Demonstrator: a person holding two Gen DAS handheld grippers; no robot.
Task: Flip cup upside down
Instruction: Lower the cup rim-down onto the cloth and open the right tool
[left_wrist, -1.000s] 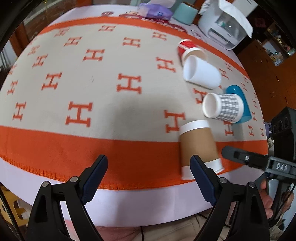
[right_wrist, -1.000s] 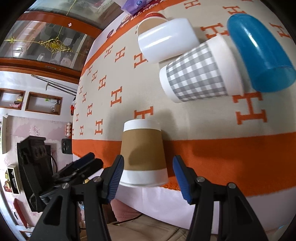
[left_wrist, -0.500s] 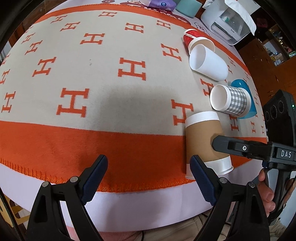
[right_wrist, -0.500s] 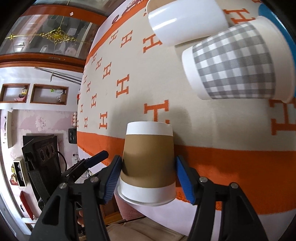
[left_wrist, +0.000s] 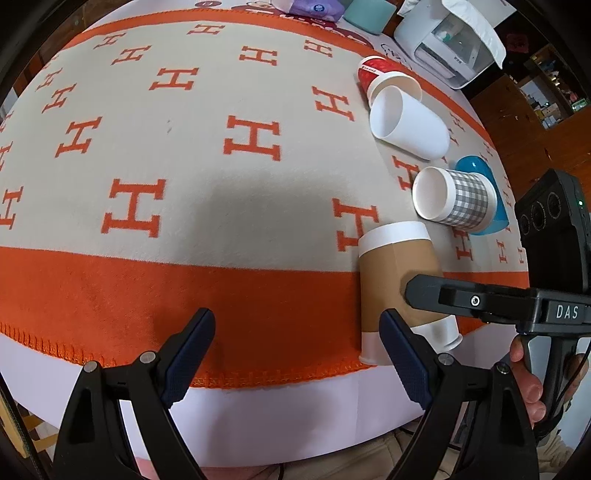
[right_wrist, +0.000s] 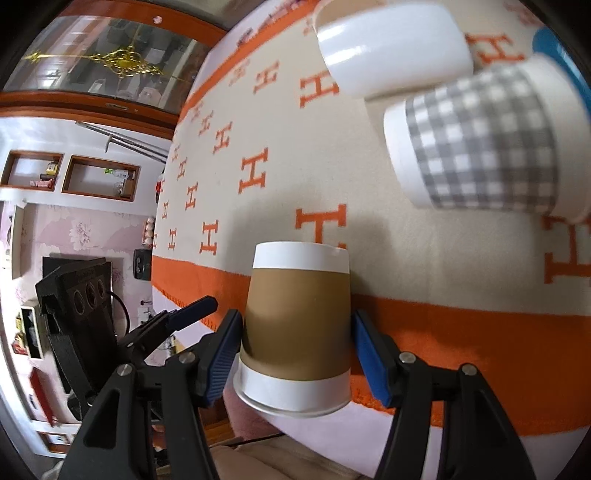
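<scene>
The left wrist view looks from the near table edge across the blanket (left_wrist: 229, 177); the right wrist view sits close behind the brown cup (right_wrist: 297, 325). Both show that cup (left_wrist: 397, 280).

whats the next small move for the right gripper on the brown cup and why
Probably lift and start turning it. The right gripper has its blue pads against both sides of the brown cup, which lies on its side at the blanket edge; the left gripper is open and empty.

Brown paper cup with white bands (right_wrist: 297, 325); grey-white gingham paper cup (right_wrist: 484, 144); plain white cup (left_wrist: 408, 123); blue plastic cup (left_wrist: 489, 199); red cup (left_wrist: 373, 70); cream blanket with orange H pattern, orange border (left_wrist: 207, 147); blue tool pads (right_wrist: 369, 360).
</scene>
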